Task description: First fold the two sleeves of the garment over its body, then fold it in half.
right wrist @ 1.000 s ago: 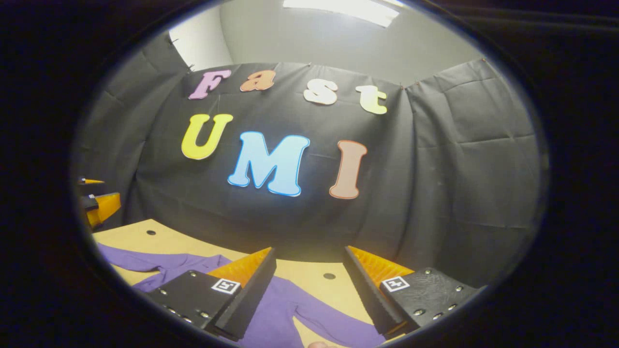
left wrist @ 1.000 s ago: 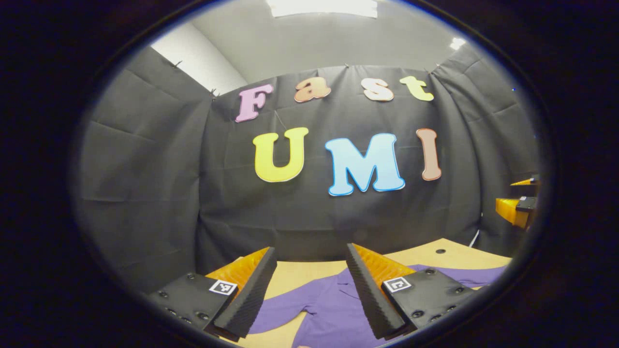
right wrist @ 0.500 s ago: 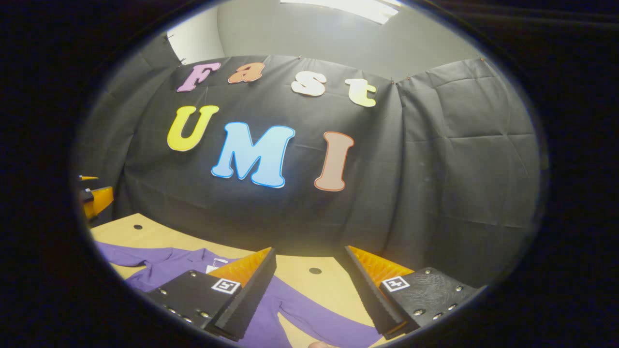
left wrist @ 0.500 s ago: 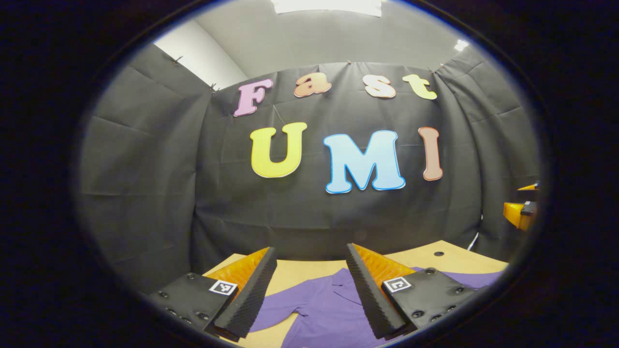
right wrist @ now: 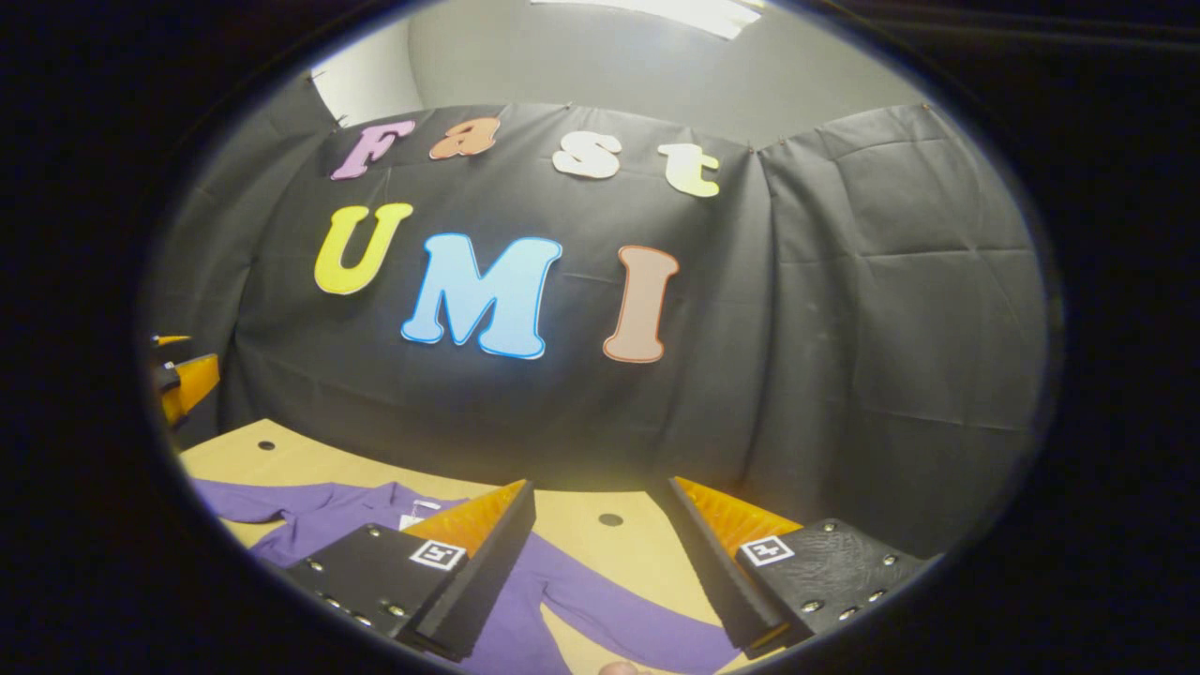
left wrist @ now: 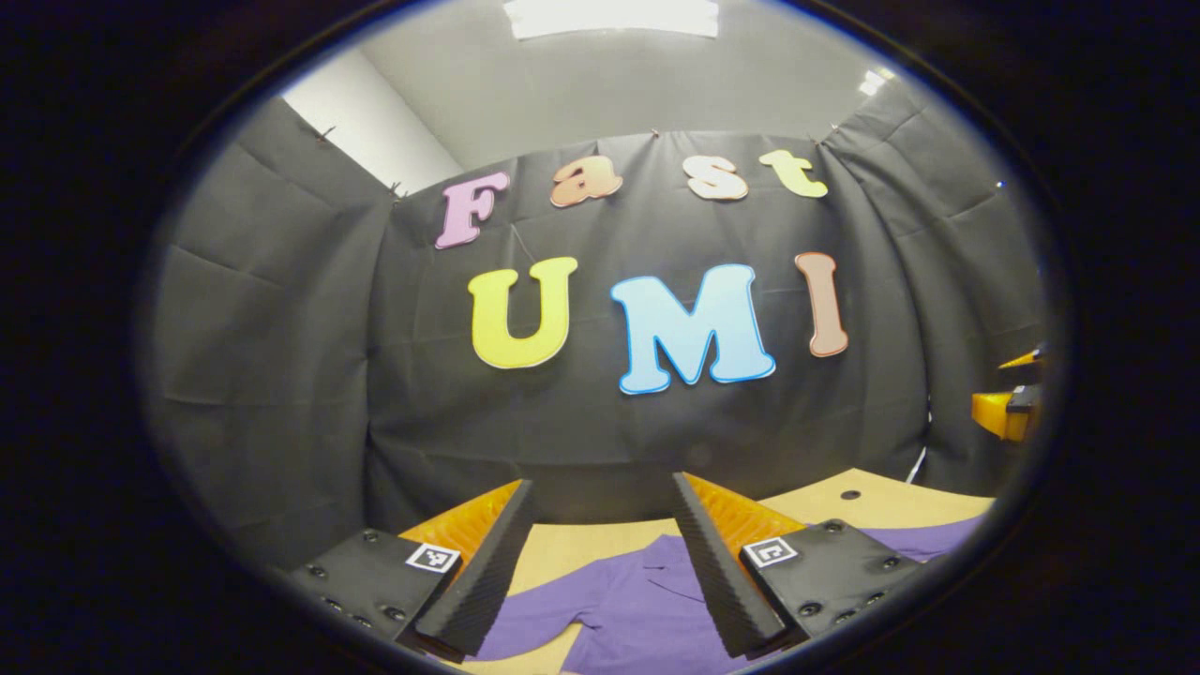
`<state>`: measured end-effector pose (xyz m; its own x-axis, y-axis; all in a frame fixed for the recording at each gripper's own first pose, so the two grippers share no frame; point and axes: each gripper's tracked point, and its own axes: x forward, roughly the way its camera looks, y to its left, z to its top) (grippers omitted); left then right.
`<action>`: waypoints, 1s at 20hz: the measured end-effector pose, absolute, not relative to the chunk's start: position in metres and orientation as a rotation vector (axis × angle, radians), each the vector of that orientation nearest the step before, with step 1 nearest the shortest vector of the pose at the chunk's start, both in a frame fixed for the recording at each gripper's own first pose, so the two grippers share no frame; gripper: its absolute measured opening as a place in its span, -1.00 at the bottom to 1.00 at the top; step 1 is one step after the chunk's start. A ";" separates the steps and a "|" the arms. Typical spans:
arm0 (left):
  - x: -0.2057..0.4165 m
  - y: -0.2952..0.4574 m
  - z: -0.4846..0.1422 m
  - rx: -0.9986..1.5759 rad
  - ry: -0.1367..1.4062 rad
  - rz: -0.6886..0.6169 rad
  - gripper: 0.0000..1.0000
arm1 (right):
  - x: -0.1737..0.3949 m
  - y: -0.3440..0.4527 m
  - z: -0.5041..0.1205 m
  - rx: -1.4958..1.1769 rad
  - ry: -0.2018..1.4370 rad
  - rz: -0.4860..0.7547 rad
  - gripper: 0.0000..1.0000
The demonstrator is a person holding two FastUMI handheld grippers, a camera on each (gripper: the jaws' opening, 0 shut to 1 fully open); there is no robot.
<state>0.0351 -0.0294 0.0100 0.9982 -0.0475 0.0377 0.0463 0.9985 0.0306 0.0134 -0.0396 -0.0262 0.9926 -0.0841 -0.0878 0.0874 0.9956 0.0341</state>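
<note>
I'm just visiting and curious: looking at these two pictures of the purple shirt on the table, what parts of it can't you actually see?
- Purple shirt, left gripper view: lower body and hem cut off by the bottom edge; the left gripper's open fingers cover parts.
- Right gripper view: sleeve end hidden behind the open right gripper's finger.
- Neck tag: too small to read.

Left gripper (left wrist: pixel 600 562) above purple garment (left wrist: pixel 628 609) on table (left wrist: pixel 825 502); jaws spread, gripping nothing.
</note>
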 end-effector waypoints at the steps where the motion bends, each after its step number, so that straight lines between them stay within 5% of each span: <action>1: 0.035 -0.030 0.009 0.032 -0.034 -0.049 0.90 | 0.013 -0.041 -0.028 0.044 0.096 -0.087 0.82; 20: 0.032 -0.030 -0.003 -0.005 0.028 -0.029 0.90 | -0.008 -0.170 -0.262 0.306 0.796 -0.420 0.79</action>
